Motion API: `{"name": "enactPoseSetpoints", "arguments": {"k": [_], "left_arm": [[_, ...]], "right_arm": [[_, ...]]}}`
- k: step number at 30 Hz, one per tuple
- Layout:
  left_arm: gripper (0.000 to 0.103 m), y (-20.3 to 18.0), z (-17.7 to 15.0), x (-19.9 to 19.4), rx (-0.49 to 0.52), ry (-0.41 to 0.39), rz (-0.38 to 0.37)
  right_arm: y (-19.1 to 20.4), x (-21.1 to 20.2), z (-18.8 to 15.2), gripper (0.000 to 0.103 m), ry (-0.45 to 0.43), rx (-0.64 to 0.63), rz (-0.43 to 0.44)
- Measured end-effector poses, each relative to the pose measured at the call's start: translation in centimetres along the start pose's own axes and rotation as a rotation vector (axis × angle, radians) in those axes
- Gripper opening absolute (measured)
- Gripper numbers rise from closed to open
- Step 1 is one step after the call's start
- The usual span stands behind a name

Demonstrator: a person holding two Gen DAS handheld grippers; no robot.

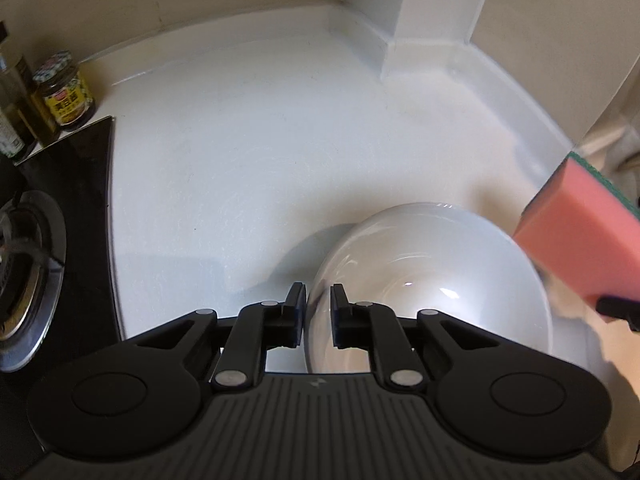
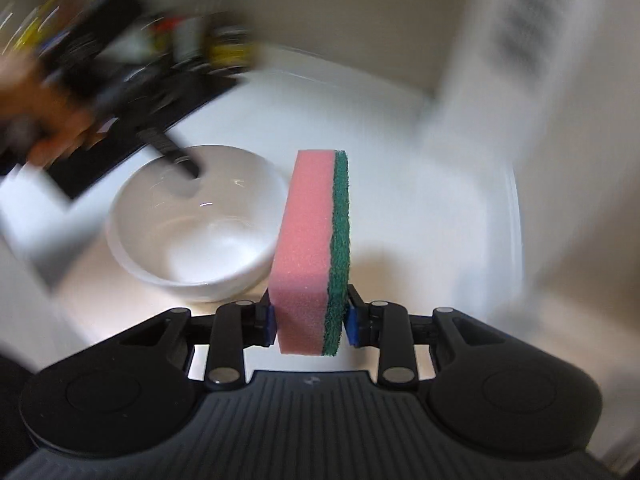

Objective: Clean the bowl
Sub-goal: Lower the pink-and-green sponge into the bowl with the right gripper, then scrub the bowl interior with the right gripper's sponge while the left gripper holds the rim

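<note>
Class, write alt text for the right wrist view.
The right gripper holds a pink-and-green sponge upright beside a white bowl on a white counter. The left gripper holds the bowl's far rim; the background is blurred.

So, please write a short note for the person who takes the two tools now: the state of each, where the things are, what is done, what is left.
Left tool: shut on the rim of the white bowl, one finger inside, one outside, steadying it on the white counter.
Right tool: shut on the pink and green sponge, held upright beside the bowl, not inside it.
Done: both things are grasped.
Left: bring the sponge into the bowl and wipe it. The right view is blurred, so the bowl's cleanliness cannot be judged.
</note>
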State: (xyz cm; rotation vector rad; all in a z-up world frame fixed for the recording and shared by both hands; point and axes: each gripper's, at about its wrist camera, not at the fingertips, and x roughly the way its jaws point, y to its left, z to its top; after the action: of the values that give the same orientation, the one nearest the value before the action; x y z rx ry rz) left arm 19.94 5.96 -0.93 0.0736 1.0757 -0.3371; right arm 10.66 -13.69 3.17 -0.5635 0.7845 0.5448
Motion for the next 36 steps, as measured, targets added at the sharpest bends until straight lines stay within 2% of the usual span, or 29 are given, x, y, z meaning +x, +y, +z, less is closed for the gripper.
{"name": "enactPoseSetpoints", "arguments": {"k": [8,11,13,19,27,31,36], "left_arm": [[0.013,0.8,-1.7,-1.0,-0.07,-0.044,-0.043],[0.013,1.3,-2.3,-1.1,-0.107,-0.058,-0.046],[0.013,1.5,-2.9,-1.2,-0.128,-0.064,-0.048],[0.013,1.4,-4.1,-1.5,-0.17,-0.081,-0.059],[0.013,0.8,-4.8,-1.2,-0.218,-0.088,-0.06],[0.013,0.8,-4.7,-1.2,-0.227,-0.084,-0.058],[0.012,1.6,-4.6,-1.1,-0.25,-0.088,-0.094]], "right_arm": [[6.5,3.5,4.7,0.027,0.215,-0.704,0.01],[8.0,5.9,5.5,0.027,0.341,-0.89,0.001],[8.6,7.0,6.1,0.027,0.37,-0.955,0.001],[9.3,8.6,6.8,0.028,0.365,-1.033,0.043],[8.1,7.3,7.4,0.027,0.254,-0.965,0.13],[8.8,7.5,7.4,0.026,0.224,-0.926,0.116],[9.2,6.3,7.6,0.027,0.238,-0.933,0.241]]}}
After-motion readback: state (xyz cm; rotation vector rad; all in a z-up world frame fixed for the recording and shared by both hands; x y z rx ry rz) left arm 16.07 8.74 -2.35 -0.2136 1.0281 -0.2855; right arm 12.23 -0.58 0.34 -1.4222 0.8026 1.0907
